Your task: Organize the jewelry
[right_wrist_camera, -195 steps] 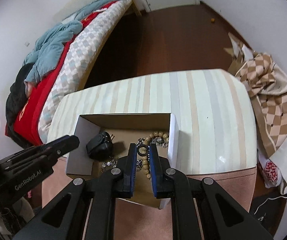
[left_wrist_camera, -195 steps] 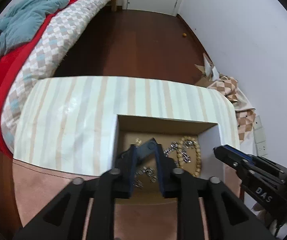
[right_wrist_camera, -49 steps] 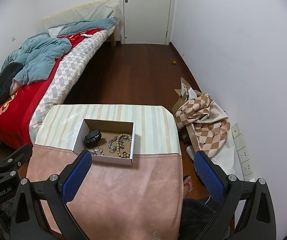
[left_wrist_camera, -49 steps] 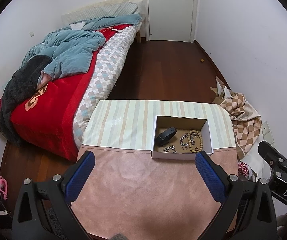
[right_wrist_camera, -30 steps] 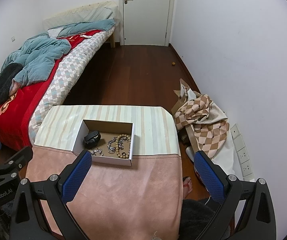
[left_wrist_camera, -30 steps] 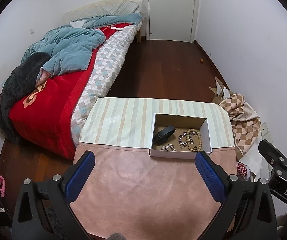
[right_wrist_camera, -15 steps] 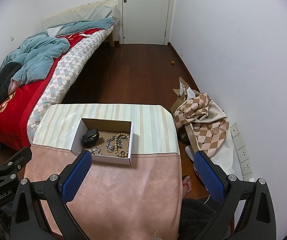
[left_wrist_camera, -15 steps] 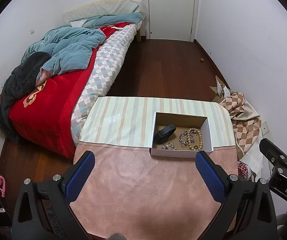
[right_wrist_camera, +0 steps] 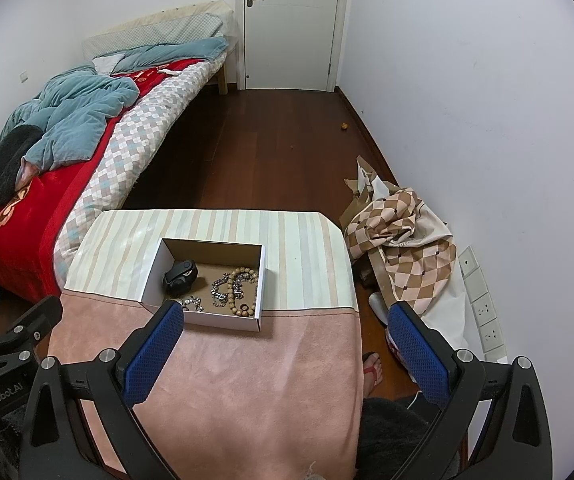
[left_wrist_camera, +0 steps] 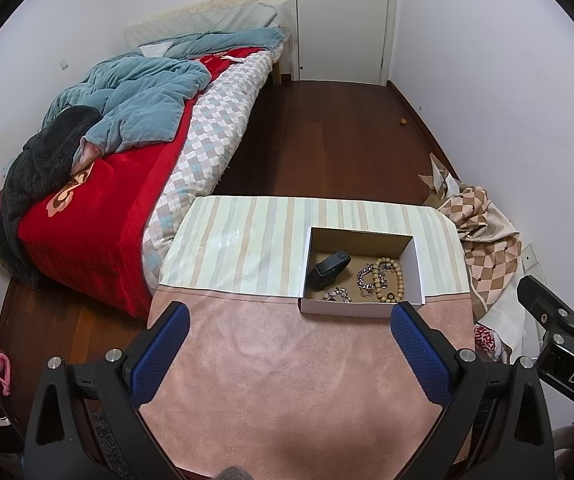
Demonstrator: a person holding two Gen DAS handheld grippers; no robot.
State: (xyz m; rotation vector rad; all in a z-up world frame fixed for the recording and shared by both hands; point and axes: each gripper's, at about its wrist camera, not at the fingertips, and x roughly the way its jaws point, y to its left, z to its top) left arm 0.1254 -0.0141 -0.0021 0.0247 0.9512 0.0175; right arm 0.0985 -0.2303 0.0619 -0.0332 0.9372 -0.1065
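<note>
Left wrist view: the left gripper [left_wrist_camera: 290, 350] is hovering low in the frame with its jaws spread wide and nothing between them, above the pink cloth [left_wrist_camera: 287, 380] of the table. The box [left_wrist_camera: 361, 309] is sitting right of centre, where the pink cloth is meeting the striped cloth [left_wrist_camera: 247, 240]. Inside, a black band [left_wrist_camera: 329, 269] is lying at the left, a silver chain [left_wrist_camera: 365, 280] in the middle, a bead bracelet [left_wrist_camera: 391, 280] at the right, and a smaller silver piece [left_wrist_camera: 337, 295] near the front wall. Part of the right tool is showing at the right edge.

Right wrist view: the right gripper [right_wrist_camera: 285, 352] is likewise standing wide open and empty, low in the frame. The box [right_wrist_camera: 223, 322] is lying left of centre, its long axis running left to right across the picture and its open top facing up. The black band [right_wrist_camera: 180, 276] is slanting toward the upper right; the silver chain [right_wrist_camera: 221, 290] and bead bracelet [right_wrist_camera: 243, 288] are overlapping, both stretched from front wall toward rear wall.

Handling, as judged: the pieces are probably light and limp, so they are likely sagging when lifted and snagging each other. The beads look hard and smooth, hence prone to slipping; pinching across a single strand away from the tangle seems safest. The band appears stiffer, best taken across its narrow width.
</note>
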